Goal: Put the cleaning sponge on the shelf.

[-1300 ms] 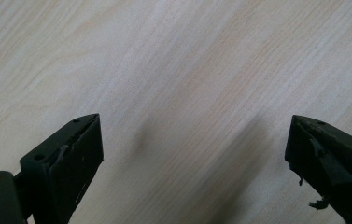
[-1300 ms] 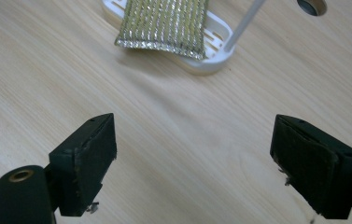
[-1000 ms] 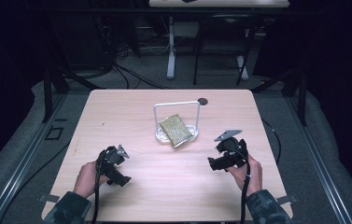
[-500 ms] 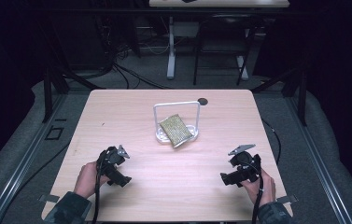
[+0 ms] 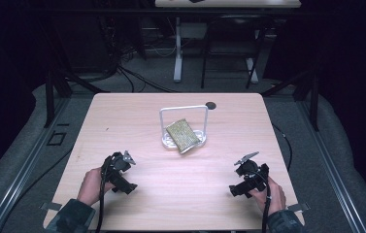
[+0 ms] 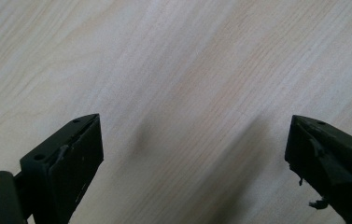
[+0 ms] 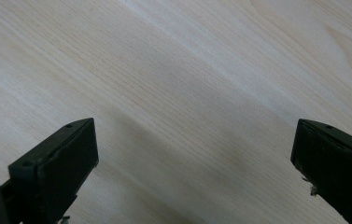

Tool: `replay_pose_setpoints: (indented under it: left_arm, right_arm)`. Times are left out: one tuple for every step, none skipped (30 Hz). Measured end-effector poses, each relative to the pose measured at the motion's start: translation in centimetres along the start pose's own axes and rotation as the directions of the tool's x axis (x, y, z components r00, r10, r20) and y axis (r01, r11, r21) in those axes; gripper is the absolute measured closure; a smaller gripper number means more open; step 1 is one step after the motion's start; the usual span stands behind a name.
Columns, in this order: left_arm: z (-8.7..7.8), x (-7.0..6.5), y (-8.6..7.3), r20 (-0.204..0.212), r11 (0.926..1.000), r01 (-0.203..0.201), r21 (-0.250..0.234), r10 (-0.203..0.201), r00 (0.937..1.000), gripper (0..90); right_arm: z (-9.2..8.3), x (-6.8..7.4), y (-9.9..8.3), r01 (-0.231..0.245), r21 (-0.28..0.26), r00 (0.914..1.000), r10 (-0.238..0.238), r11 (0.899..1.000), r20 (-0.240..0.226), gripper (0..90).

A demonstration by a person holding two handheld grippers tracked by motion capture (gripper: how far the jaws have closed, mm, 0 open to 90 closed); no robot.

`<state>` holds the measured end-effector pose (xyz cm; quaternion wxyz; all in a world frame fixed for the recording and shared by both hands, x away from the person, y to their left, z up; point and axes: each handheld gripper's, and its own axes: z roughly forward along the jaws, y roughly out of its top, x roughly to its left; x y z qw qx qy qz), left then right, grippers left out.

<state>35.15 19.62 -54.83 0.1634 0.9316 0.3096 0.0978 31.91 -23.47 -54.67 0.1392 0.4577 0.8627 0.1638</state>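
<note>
Change since earlier frames: right hand-held gripper (image 5: 247,178) has drawn back from beside the rack toward the near right edge of the table (image 5: 122,116); left hand-held gripper (image 5: 118,174) stays at the near left; the sponge has not shifted.
Sponge: yellow-green scouring sponge (image 5: 183,135) leans tilted against the white wire rack (image 5: 184,125) at mid-table, its lower corner on the rack's base.
Left hand-held gripper: jaws stand wide apart and empty; the left gripper view shows bare wood grain between them, close below.
Right hand-held gripper: jaws likewise spread wide, nothing between them; the right gripper view shows plain table surface.
Separation: both tools lie well apart from the sponge, one to each side of it.
Step in hand (judged): rest posture with the sponge set in the rack; any further work starts with a reach toward the middle.
Approach advice: bring one gripper in from the near side, level with the sponge's free upper edge, keeping the spread jaws clear of the rack's thin frame.
Grip advice: close across the sponge's thin faces, not its corners, so that it does not twist.
Risk (judged): the light rack may slide or tip if nudged; steady its base with the other gripper.
</note>
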Motion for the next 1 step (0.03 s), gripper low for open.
replay_pose_setpoints:
  left_arm:
    - [0.01,0.00,-0.01,0.000,1.0000,0.000,0.001,0.000,1.0000,4.4]
  right_arm:
    - [0.05,0.00,-0.02,-0.005,0.006,1.0000,0.005,1.000,0.003,1.0]
